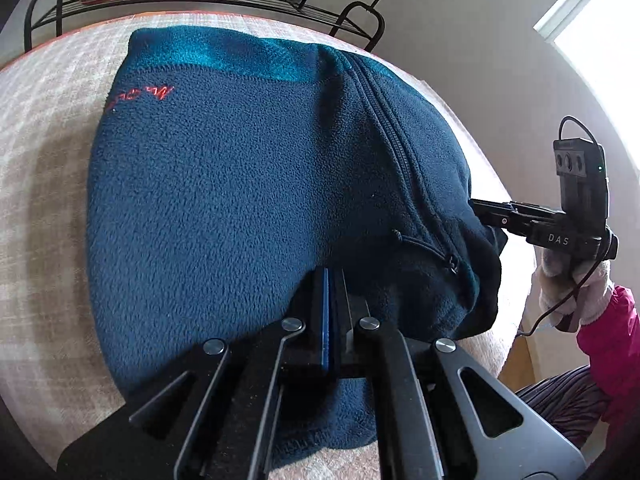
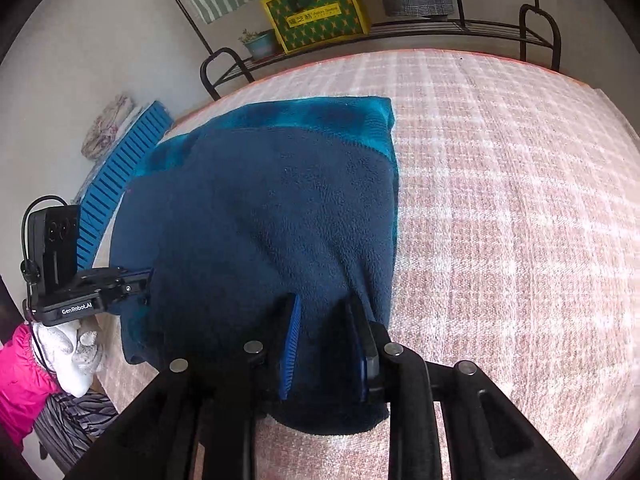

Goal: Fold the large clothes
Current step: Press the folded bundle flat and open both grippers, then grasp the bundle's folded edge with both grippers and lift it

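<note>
A dark blue fleece jacket (image 1: 224, 200) with a teal band, red lettering and a zip lies folded on the checked table cloth (image 1: 40, 160). My left gripper (image 1: 336, 276) sits at its near edge, fingers pressed together on a thin bit of fleece. In the right wrist view the left gripper (image 2: 149, 278) bites the jacket's (image 2: 260, 208) left edge. My right gripper (image 2: 325, 304) is shut on a thick fold of fleece that fills the gap between its blue pads. The left wrist view shows the right gripper (image 1: 474, 204) clamped on the jacket's right edge.
A black metal rack behind the table holds a yellow box (image 2: 316, 12) and a plant pot (image 2: 260, 42). A blue slatted object (image 2: 120, 176) lies off the table's left side. A gloved hand (image 1: 568, 288) with a pink sleeve holds the right gripper. Bare checked cloth (image 2: 500, 220) spreads to the right.
</note>
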Available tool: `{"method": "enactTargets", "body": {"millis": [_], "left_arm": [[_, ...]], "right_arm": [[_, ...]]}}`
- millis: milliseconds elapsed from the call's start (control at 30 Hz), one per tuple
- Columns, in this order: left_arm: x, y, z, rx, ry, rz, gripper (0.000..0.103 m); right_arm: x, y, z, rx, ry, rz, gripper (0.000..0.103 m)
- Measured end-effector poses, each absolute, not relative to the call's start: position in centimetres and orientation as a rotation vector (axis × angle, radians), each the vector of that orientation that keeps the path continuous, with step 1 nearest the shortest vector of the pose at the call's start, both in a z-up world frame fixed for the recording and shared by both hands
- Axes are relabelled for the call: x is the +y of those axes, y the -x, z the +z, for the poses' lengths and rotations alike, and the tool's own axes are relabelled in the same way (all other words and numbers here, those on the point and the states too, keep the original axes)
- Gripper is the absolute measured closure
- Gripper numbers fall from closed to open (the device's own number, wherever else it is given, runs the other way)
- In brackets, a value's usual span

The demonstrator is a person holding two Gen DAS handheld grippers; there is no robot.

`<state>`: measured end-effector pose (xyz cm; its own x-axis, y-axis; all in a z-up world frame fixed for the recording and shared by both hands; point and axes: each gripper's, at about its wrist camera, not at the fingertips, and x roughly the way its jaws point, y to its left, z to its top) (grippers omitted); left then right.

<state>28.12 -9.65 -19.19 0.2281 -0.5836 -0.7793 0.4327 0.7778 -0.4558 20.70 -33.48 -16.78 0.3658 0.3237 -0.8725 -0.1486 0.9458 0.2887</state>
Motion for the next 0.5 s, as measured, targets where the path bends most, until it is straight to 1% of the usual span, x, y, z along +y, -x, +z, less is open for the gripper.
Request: {"method": "enactTargets", "body": {"millis": [133,167,200,233,267,300,333,367,400,467,500], "left_arm": [[-8.1,-26.5,-17.4,1.134,0.134,-0.687,0.099],[-7.4,-26.4,-16.6,1.126,0.161,-0.682,0.099],[-6.4,-26.2,-15.8,1.11,0.196,-0.666,0.096],[-5.6,-26.1,-15.0,1.091,0.237,-0.652,0.092],[-4.5,-26.2,-14.2,1.069,0.284,-0.638,0.079],[-3.4,-26.4,-13.6,1.046,0.326,-0.615,0.068],[-2.4,-26.7,-12.9,1.016,0.37,-0.588,0.067],[-1.7,-27.0,-12.3,0.988,0.404,-0.578,0.067],[-1.2,-27.6,-11.8,0.961,0.424,-0.574,0.067],[-0.8,-28.6,-11.5,0.931,0.432,-0.571,0.067],[-1.0,-29.2,-12.0,0.944,0.414,-0.575,0.067]], "right_arm": [[-33.7,-19.5,-15.2,1.159,-0.106,0.291,0.082],[-34.2,-19.1,-14.5,1.137,-0.12,0.282,0.081],[-34.7,-18.6,-13.7,1.11,-0.132,0.27,0.078],[-35.2,-18.2,-12.9,1.07,-0.144,0.261,0.073],[-35.7,-17.7,-12.2,1.021,-0.159,0.256,0.069],[-36.0,-17.5,-11.5,0.973,-0.18,0.255,0.058],[-36.4,-17.2,-10.9,0.925,-0.202,0.249,0.049],[-36.7,-17.1,-10.5,0.888,-0.227,0.23,0.048],[-36.9,-17.2,-10.2,0.866,-0.256,0.22,0.049],[-36.6,-18.0,-10.1,0.872,-0.288,0.245,0.055],[-35.9,-18.7,-10.0,0.889,-0.278,0.266,0.062]]}}
